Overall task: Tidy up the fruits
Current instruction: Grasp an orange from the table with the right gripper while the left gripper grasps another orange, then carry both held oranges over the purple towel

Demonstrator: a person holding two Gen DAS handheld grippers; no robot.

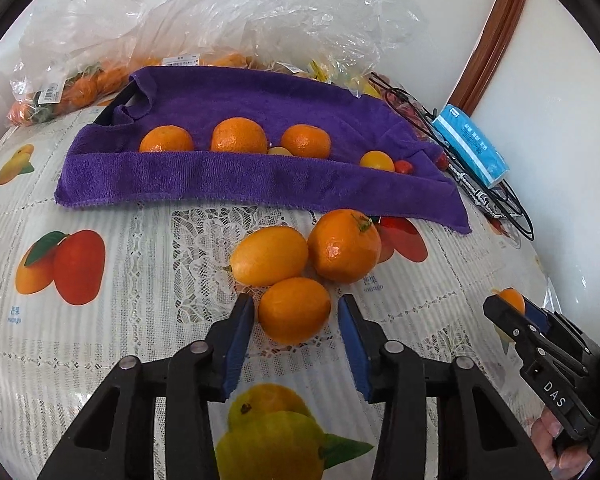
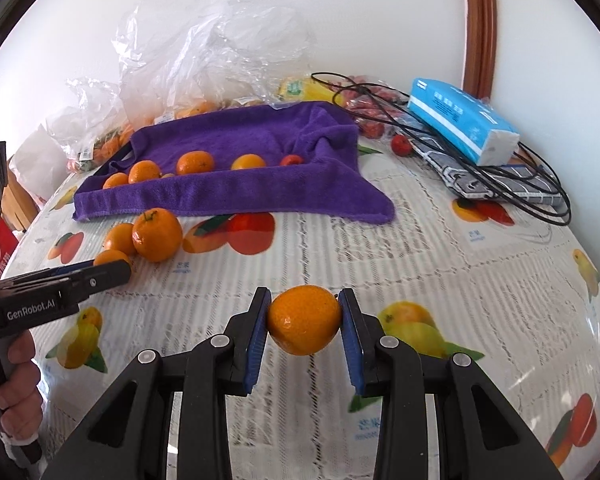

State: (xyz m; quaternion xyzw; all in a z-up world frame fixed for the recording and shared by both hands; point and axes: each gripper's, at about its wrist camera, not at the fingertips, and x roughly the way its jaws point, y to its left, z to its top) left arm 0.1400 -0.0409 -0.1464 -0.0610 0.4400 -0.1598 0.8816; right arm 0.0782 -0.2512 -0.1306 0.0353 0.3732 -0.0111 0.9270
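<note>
My left gripper (image 1: 296, 312) is open, its fingers on either side of a small orange kumquat (image 1: 294, 310) on the table, not touching it. Just beyond lie a second kumquat (image 1: 268, 255) and a mandarin (image 1: 344, 245) with a green stem. My right gripper (image 2: 303, 320) is shut on a small orange (image 2: 303, 319) and holds it above the tablecloth; it also shows in the left wrist view (image 1: 511, 312). A purple towel (image 1: 236, 176) over a tray holds several oranges (image 1: 239, 134) and small tomatoes (image 1: 403, 166).
Clear plastic bags (image 1: 220, 12) of fruit sit behind the towel. A blue tissue pack (image 2: 459, 120), black cables (image 2: 519, 184) and a patterned pouch lie at the right. The round table has a fruit-print cloth (image 2: 419, 248).
</note>
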